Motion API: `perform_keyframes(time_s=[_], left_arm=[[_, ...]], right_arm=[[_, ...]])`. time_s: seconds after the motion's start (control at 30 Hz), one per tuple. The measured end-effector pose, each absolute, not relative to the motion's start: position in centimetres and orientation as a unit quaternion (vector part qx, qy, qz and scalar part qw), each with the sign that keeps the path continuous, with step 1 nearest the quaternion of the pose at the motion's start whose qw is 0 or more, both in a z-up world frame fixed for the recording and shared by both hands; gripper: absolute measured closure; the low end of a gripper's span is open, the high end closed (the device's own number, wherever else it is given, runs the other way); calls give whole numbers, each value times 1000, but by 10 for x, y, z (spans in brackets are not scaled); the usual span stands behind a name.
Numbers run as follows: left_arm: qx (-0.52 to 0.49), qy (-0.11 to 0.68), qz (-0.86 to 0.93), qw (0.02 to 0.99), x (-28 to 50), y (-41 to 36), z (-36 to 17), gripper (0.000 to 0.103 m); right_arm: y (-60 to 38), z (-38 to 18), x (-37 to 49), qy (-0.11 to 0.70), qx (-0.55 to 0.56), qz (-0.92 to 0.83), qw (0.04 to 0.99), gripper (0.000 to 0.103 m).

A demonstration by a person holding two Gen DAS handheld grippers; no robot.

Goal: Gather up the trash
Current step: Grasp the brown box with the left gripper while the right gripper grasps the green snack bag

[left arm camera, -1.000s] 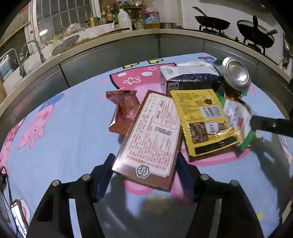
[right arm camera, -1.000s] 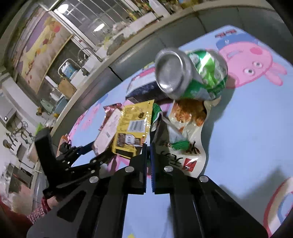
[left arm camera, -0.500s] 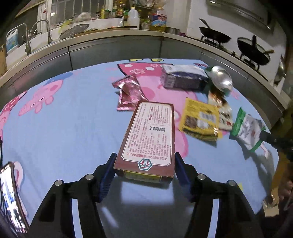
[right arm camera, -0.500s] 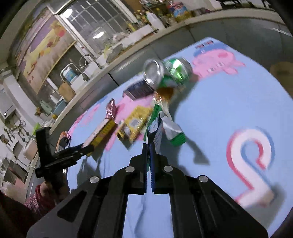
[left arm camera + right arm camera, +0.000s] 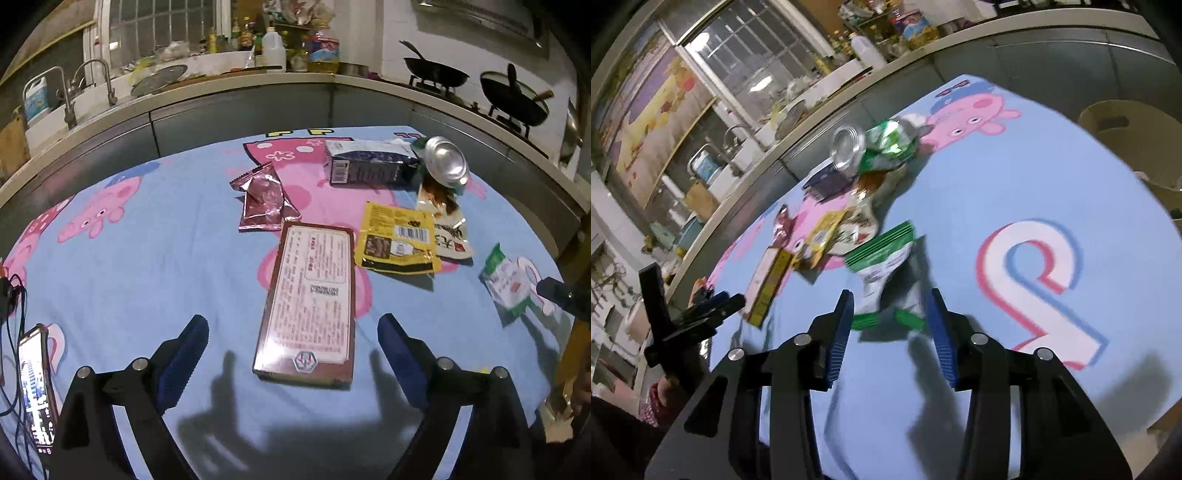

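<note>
Dim kitchen, curved counter with sink and woks behind; trash lies on a blue cartoon-pig cloth over the tabletop.

Brown box lies flat on the cloth, its near end roughly level with the tips of the left gripper. Those fingers are spread wide, well clear of both box sides, holding nothing. Green-white pouch sits between the spread fingers of the right gripper, near the tabletop's right edge; contact can't be judged because of blur. Far of the box: yellow packet, white-brown packet, pink wrappers, dark carton, green can on its side.

Risks:
- The box is flat and wide, so closing on it may need a full spread. A low approach could drag the cloth or shove the box into the yellow packet.
- The pouch is thin and floppy and looks partly lifted. A pinch may slip off or push it toward the right edge.
- The can could roll if the packets under it get pulled.

Hard to see:
- No bin or bag is clearly in view.
- The right view is motion-blurred, so pouch print and pose are unclear.
- Phone and cables at the near left are cut off.
- The right gripper shows only as a dark tip at the right edge of the left view.
</note>
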State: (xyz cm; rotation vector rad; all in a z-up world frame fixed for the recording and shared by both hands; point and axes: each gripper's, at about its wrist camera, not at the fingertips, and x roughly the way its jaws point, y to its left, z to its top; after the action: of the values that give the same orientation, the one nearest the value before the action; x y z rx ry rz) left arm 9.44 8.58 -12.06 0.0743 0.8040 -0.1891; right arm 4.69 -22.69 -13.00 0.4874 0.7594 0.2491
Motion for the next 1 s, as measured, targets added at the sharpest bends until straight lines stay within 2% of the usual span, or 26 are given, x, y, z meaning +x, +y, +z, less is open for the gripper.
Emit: perform_keyframes(time_s=[0.13, 0.23, 0.53, 0.6, 0.67, 0.77, 0.83, 0.9, 0.93, 0.97, 1.0], left_arm=[[43, 401, -83, 911, 102, 81, -127, 10], [49, 408, -76, 908, 103, 77, -133, 10], [56, 417, -66, 905, 105, 77, -141, 14], [53, 421, -66, 903, 106, 77, -143, 19], [51, 426, -66, 901, 107, 78, -145, 31], [46, 429, -67, 900, 106, 79, -148, 38], [48, 430, -68, 899, 105, 78, -148, 39], [44, 433, -68, 898, 104, 80, -147, 40], [42, 434, -67, 897, 104, 81, -146, 40], [41, 435, -66, 897, 103, 81, -146, 41], [41, 435, -65, 897, 103, 82, -145, 41]], right_arm=[[-242, -133, 56, 365, 252, 106, 890, 61], [-243, -140, 65, 372, 265, 108, 883, 49], [-211, -146, 77, 384, 230, 129, 885, 48], [-207, -146, 75, 382, 223, 128, 888, 48], [-203, -146, 73, 381, 209, 124, 892, 48], [-195, -145, 70, 380, 187, 119, 898, 49], [-191, -145, 68, 380, 171, 116, 901, 53], [-188, -147, 68, 384, 159, 118, 902, 72], [-186, -148, 67, 385, 150, 115, 903, 77], [-184, -149, 68, 390, 145, 119, 902, 91], [-183, -150, 68, 393, 145, 124, 899, 93]])
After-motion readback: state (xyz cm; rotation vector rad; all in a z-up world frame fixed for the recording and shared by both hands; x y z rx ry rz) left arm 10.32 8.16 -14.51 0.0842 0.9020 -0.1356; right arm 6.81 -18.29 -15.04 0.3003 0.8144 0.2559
